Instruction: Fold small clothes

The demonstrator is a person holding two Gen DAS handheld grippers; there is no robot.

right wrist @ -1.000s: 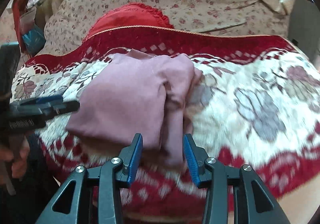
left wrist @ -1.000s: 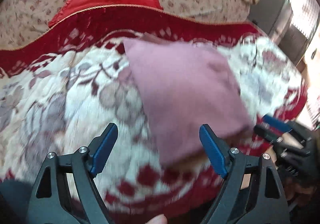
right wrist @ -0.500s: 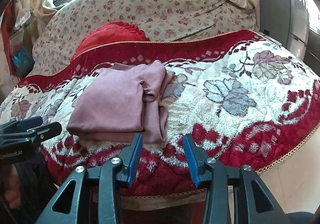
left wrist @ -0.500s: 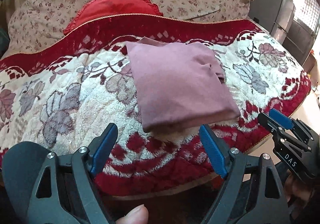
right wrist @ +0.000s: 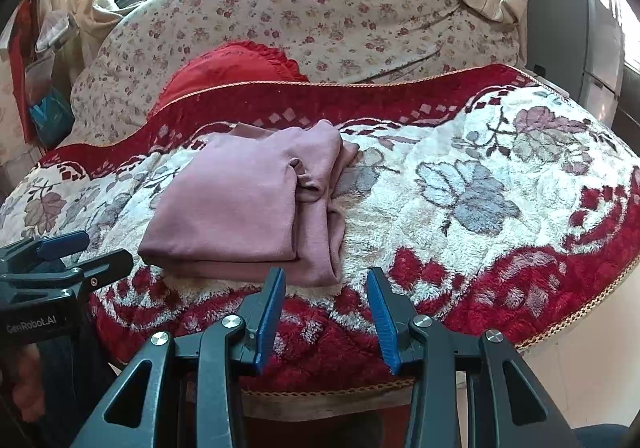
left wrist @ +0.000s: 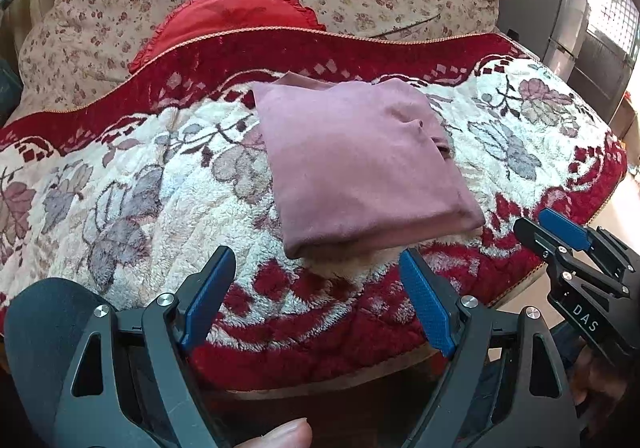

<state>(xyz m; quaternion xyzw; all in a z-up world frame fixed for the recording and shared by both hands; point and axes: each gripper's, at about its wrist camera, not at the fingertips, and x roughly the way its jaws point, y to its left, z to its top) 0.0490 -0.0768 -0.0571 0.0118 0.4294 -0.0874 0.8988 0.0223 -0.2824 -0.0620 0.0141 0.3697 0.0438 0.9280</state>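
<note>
**Folded garment lying clear of both grippers**

The left gripper (left wrist: 316,278) and right gripper (right wrist: 326,296) are hovering with fingers spread apart, gripping nothing. Beyond them, the mauve garment (left wrist: 360,168) is lying folded on the floral blanket (left wrist: 152,184), before a red cushion (right wrist: 236,68).

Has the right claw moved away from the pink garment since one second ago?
Yes. The right claw, open, has drawn back toward the bed's near edge: the pink garment on the blanket now lies wholly beyond its tips.
</note>
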